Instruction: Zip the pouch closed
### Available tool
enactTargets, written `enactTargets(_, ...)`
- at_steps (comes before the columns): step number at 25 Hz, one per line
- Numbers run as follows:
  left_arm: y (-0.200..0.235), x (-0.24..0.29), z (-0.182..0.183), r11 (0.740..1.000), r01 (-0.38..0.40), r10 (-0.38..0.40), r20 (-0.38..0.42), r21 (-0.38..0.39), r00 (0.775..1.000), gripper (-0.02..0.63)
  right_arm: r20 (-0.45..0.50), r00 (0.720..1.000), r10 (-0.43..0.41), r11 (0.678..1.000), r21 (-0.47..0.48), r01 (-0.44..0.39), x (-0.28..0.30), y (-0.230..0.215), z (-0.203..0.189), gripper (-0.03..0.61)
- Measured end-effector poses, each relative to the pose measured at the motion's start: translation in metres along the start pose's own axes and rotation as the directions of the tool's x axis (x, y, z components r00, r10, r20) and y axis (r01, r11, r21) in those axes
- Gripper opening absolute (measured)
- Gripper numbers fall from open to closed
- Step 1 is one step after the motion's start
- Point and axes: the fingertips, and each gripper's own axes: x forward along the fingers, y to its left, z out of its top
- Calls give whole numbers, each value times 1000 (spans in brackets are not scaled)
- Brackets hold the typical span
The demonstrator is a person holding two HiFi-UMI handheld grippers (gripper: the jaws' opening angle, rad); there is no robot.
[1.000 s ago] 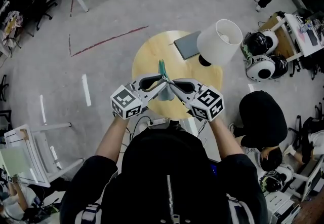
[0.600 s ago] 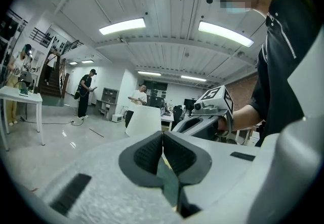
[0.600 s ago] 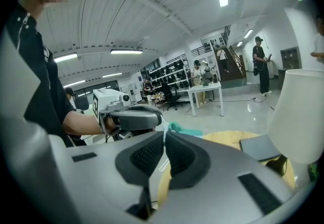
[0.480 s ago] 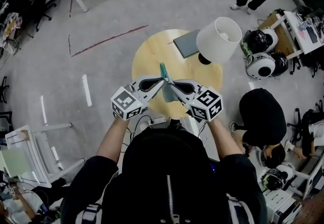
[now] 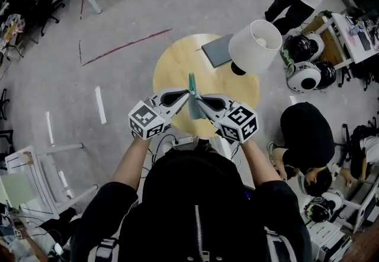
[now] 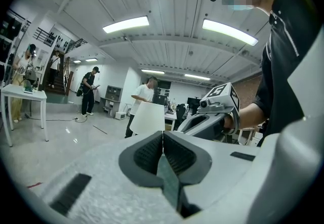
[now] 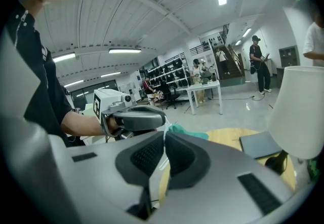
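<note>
1. Filling the lower half of the head view: person in a dark zipped jacket (image 5: 195,213), seen from above, both bare forearms stretched up-frame toward the centre.
2. Spreading across the frame's centre beyond the hands: round wooden table (image 5: 169,68), pale yellow top, on a grey floor.
3. Standing on the table's upper right part: lamp (image 5: 256,47), white drum shade over a dark base.
4. Entering from centre left: left gripper (image 5: 188,95), marker cube at its lower-left end. Seen in the left gripper view (image 6: 162,137) with pads pressed together and a fold of the teal pouch (image 6: 169,182) pinched between them.
5. Entering from centre right: right gripper (image 5: 198,98), marker cube at its lower-right end, tip just beside the left one's. Seen in the right gripper view (image 7: 164,134) with pads closed on a thin pale strip at the pouch edge, teal fabric showing just past the tips.
6. Lying flat near the table's upper edge, just left of the lamp: grey pad (image 5: 216,50), well apart from both grippers.
7. Held at the very centre of the head view: pouch (image 5: 191,84), standing edge-on, clamped between the two gripper tips over the table's lower half, one narrow teal end pointing up-frame.
</note>
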Motion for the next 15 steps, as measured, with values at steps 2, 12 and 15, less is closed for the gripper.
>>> enactTargets(2, 4, -2, -2, 1000, -23, 23, -1, -6, 1000, 6, -5, 1000, 2, 1000, -4, -2, 0, 1, -2, 15)
enactTargets(12, 14, -6, -6, 999, -42, 41, -21, -7, 999, 8, -13, 1000, 9, 1000, -2, -9, 1, 3, -3, 15)
enactTargets(15, 15, -6, -8, 999, -44, 44, -24, -11, 999, 8, -15, 1000, 10, 1000, -4, -10, 1, 3, -2, 15)
